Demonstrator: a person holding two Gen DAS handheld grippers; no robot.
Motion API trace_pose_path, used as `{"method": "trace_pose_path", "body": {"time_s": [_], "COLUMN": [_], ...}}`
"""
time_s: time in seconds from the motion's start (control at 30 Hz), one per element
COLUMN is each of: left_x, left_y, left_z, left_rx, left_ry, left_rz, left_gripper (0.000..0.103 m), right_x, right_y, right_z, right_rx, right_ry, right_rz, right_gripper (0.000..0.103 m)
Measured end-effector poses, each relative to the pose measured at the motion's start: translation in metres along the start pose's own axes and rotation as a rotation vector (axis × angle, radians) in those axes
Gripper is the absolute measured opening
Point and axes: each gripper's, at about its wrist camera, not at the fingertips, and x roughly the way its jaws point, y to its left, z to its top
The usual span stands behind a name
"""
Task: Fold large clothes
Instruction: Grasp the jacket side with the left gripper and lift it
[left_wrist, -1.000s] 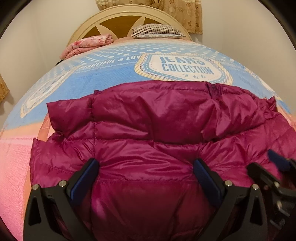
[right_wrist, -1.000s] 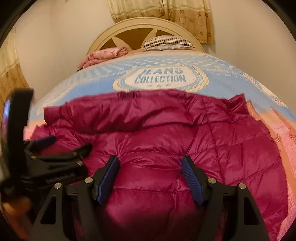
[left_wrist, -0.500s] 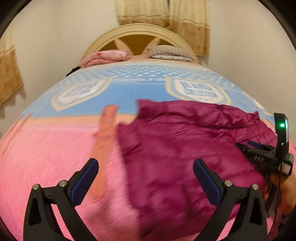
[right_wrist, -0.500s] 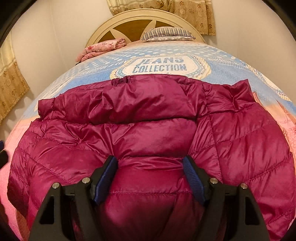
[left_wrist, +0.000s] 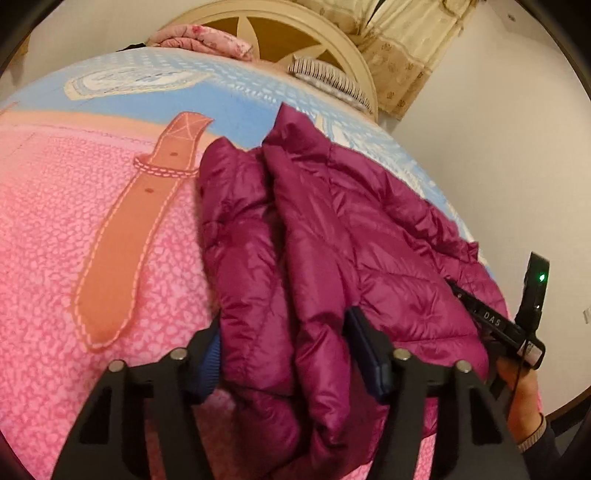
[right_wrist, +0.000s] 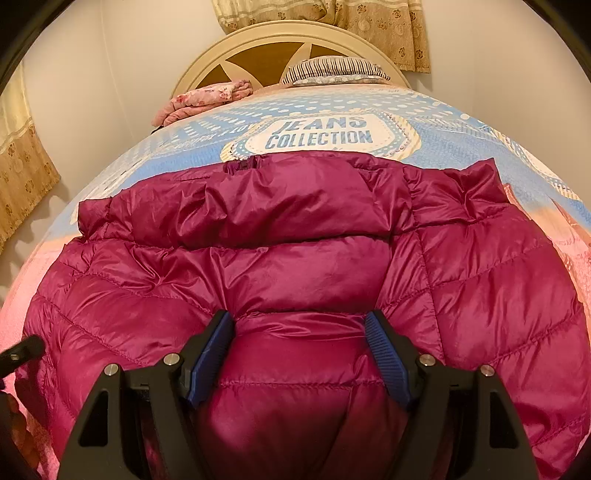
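Observation:
A magenta quilted down jacket (right_wrist: 295, 258) lies spread on the bed, collar toward the headboard. In the left wrist view the jacket (left_wrist: 332, 240) is bunched in long folds at its left edge. My left gripper (left_wrist: 286, 354) has its blue-padded fingers on either side of that bunched edge, partly closed on it. My right gripper (right_wrist: 301, 354) has a fold of the jacket's near hem pinched between its pads. The right gripper (left_wrist: 495, 325) also shows at the right of the left wrist view, held by a hand.
The bed cover (left_wrist: 74, 221) is pink near me with a brown belt print (left_wrist: 147, 206), blue farther off with a "JEANS COLLECTION" badge (right_wrist: 317, 136). A folded pink blanket (right_wrist: 207, 99) and striped pillow (right_wrist: 332, 70) sit by the cream headboard (right_wrist: 280, 40). Walls stand close on both sides.
My left gripper swung off the jacket to the left, then came back at its left edge and closed on the bunched fabric. My right gripper stayed on the near hem.

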Motion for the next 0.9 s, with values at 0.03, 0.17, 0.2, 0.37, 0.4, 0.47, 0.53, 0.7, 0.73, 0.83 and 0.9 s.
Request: {"method": "trace_pose_path", "body": {"time_s": [0.03,0.17,0.2,0.37,0.4,0.47,0.53,0.7,0.73,0.83,0.9], "left_x": [0.0,-0.008,-0.009,-0.014,-0.015,-0.019,-0.023,-0.047,-0.051,-0.069,-0.079], "left_y": [0.0,-0.003,-0.004,-0.002,-0.001,0.006,0.005,-0.008,-0.012,-0.034,-0.052], "left_z": [0.0,-0.007,-0.007,-0.011,-0.012,-0.011,-0.014,-0.015,-0.014,-0.008,-0.005], "left_rx": [-0.004,-0.004,0.001,0.002,-0.003,-0.004,-0.004,0.011,0.016,0.05,0.076], "left_ry": [0.004,-0.009,-0.014,-0.024,-0.027,-0.031,-0.039,-0.081,-0.089,-0.12,-0.137], "left_rz": [-0.055,-0.095,-0.096,-0.117,-0.126,-0.132,-0.147,-0.182,-0.19,-0.22,-0.225], "left_gripper": [0.036,0.022,0.022,0.02,0.02,0.019,0.019,0.016,0.016,0.015,0.015], "right_x": [-0.001,-0.007,-0.01,-0.05,-0.055,-0.062,-0.056,-0.037,-0.035,-0.034,-0.037], "right_y": [-0.001,-0.005,-0.006,-0.001,0.001,0.01,0.02,0.03,0.03,0.027,0.022], "right_z": [0.0,0.001,0.002,-0.01,-0.014,-0.025,-0.037,-0.04,-0.039,-0.038,-0.038], "right_rx": [0.002,0.017,0.017,0.012,-0.002,-0.05,-0.102,-0.17,-0.174,-0.164,-0.144], "right_ry": [-0.001,-0.012,-0.013,-0.04,-0.041,-0.039,-0.008,0.056,0.058,0.052,0.042], "right_rz": [0.004,0.035,0.046,0.091,0.096,0.093,0.076,0.026,0.026,0.042,0.069], "right_gripper": [0.075,0.075,0.075,0.075,0.075,0.075,0.075,0.078,0.079,0.08,0.08]}}
